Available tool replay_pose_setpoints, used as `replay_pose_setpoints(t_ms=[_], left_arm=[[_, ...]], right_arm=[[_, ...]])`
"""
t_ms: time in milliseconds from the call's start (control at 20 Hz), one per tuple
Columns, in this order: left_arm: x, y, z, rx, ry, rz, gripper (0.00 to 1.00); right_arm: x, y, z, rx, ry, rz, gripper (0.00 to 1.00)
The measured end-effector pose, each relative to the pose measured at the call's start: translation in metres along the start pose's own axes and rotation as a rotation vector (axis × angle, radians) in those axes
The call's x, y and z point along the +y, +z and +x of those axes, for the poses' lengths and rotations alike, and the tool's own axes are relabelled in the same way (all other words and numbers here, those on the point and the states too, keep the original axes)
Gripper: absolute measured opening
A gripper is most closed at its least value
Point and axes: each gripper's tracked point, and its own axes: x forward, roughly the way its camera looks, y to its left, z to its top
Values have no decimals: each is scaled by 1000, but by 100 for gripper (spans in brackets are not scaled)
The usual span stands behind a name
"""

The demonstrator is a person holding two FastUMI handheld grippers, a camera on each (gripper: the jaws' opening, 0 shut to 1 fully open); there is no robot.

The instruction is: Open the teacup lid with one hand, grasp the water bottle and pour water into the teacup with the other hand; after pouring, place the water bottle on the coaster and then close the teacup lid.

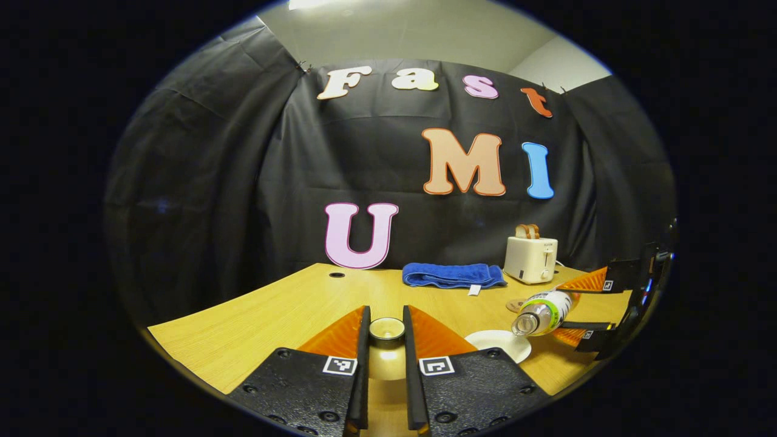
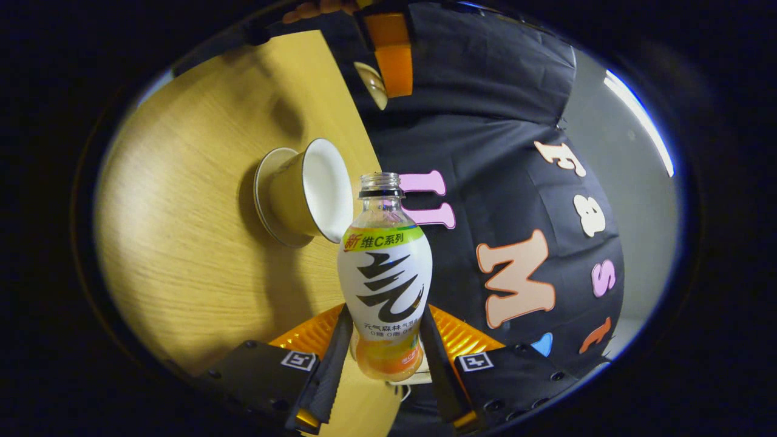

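The right gripper (image 2: 383,355) pinches the clear plastic water bottle with its white-and-green label (image 2: 385,267) near its base. The bottle is tipped almost flat, its open mouth just over the rim of the white-lined teacup on its saucer (image 2: 306,191). The left gripper view shows that neck (image 1: 527,323) above the teacup (image 1: 499,343). The left gripper (image 1: 386,340) clamps the round pale teacup lid (image 1: 386,329), well aside. Water flow I cannot make out.

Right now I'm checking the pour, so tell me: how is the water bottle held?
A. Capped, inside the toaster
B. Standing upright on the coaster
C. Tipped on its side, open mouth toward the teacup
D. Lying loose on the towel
C: the right gripper clamps the water bottle, which is tilted sideways with its uncapped mouth just above the open teacup.
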Motion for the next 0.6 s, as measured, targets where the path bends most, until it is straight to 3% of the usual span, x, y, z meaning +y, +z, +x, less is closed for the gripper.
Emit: replay_pose_setpoints(t_ms=[250, 600], left_arm=[[-16, 7, 4, -9, -28, -1, 23], [-35, 9, 9, -9, -63, 5, 23]], right_arm=[[2, -11, 0, 15, 31, 232, 69], [-30, -38, 14, 53, -1, 539, 69]])
